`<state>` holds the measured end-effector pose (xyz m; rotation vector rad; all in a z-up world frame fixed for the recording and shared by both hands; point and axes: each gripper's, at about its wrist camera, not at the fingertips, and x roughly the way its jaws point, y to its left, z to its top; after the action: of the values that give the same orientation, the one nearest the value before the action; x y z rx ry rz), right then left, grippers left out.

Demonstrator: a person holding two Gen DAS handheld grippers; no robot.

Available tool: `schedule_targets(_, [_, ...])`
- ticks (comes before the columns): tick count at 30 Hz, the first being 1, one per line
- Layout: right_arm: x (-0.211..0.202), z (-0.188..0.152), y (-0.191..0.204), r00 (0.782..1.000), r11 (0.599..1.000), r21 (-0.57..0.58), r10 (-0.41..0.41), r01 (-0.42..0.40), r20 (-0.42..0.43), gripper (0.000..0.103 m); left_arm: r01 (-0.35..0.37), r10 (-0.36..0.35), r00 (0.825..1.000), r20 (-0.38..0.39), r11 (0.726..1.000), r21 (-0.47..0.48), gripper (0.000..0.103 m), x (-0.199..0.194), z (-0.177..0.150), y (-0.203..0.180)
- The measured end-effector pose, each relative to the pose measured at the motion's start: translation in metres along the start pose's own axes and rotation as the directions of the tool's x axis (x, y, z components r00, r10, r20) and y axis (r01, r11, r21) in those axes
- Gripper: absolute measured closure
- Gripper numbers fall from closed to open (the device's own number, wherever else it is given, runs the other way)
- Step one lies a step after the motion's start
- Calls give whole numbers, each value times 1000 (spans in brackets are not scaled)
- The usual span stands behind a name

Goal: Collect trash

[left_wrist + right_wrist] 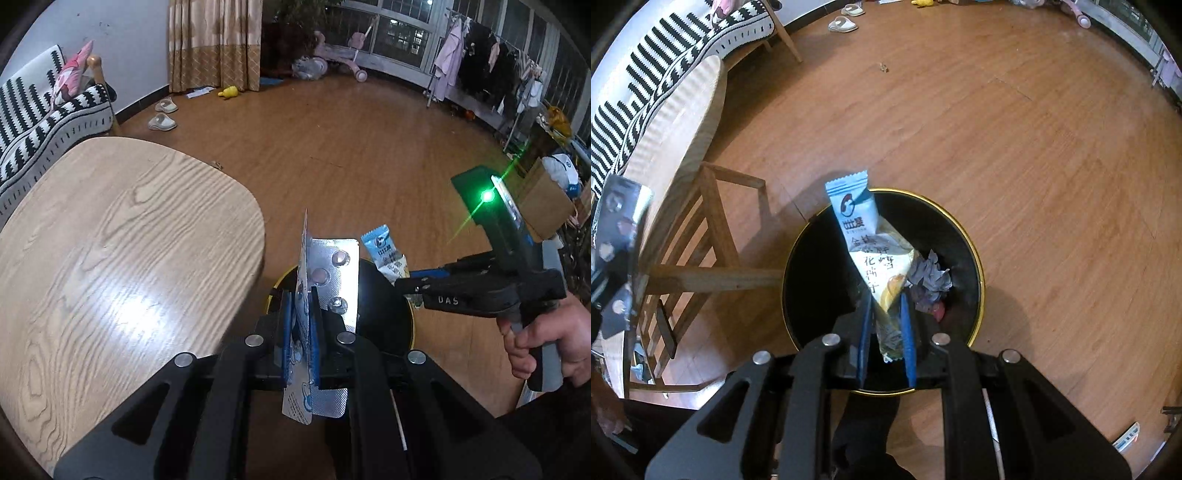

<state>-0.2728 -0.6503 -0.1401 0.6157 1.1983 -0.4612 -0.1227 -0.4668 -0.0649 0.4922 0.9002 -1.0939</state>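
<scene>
Two grippers, both loaded, above black bin (975,258) at lower centre.
Left gripper (300,295) pinching blister pack (338,273); right gripper (886,306) pinching snack wrapper (860,225).

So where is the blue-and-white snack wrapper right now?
The blue-and-white snack wrapper is pinched in the right claw, directly over the black gold-rimmed bin beside the wooden table.

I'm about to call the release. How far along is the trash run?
Done: crumpled paper already lies in the black bin, and the table looks bare. In hand: the left gripper pinches a blister pack, the right gripper a snack wrapper, both over the bin. Left: drop both.
</scene>
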Motion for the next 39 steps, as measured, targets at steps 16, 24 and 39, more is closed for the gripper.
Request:
schedule_targets(16, [-33, 2, 5, 991, 998, 54, -18, 11, 133, 25, 41, -41, 999, -36, 999, 1, 95, 27, 4, -6])
schedule_targets(24, [-58, 5, -6, 977, 993, 115, -35, 11, 210, 25, 91, -91, 996, -5, 996, -23, 94, 35, 12, -15])
schedule_targets(39, [-97, 24, 61, 940, 1000, 8, -19, 17, 341, 23, -61, 79, 991, 112, 985, -162, 10, -28, -10, 43])
